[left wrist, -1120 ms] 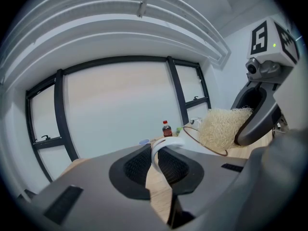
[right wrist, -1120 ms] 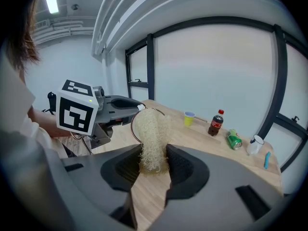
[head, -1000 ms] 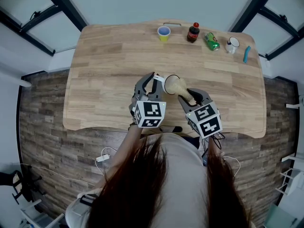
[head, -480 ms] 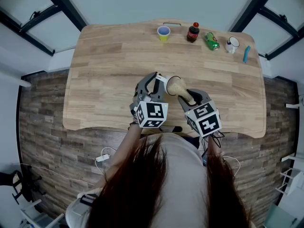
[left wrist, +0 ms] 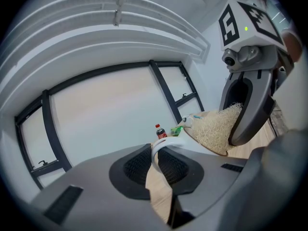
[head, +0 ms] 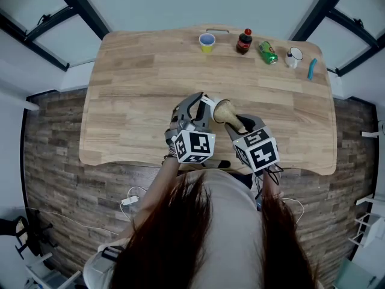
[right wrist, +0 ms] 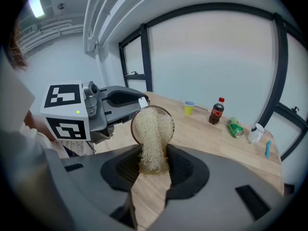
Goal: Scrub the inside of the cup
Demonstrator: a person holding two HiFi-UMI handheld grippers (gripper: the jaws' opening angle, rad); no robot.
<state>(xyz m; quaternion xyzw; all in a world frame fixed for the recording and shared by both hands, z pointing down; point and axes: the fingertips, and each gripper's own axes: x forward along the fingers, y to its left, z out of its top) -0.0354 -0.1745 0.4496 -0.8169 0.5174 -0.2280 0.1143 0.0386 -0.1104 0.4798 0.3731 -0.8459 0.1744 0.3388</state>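
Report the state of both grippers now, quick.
Left gripper: shut on the cup, by its handle.
Right gripper: shut on the scrubber, which is pushed into the cup's mouth.

Shot from above the person's head, the head camera looks steeply down on the whole bench (head: 132, 101), both grippers at lower centre. The camera on the left gripper (head: 200, 108) sits tight behind its jaws, facing low across the bench toward the windowed wall. That on the right gripper (head: 236, 123) faces the bench's far edge. All three views share the cola bottle (head: 244, 41). Each gripper view catches the other gripper, the cup (left wrist: 166, 143) and the loofah (right wrist: 153, 129).
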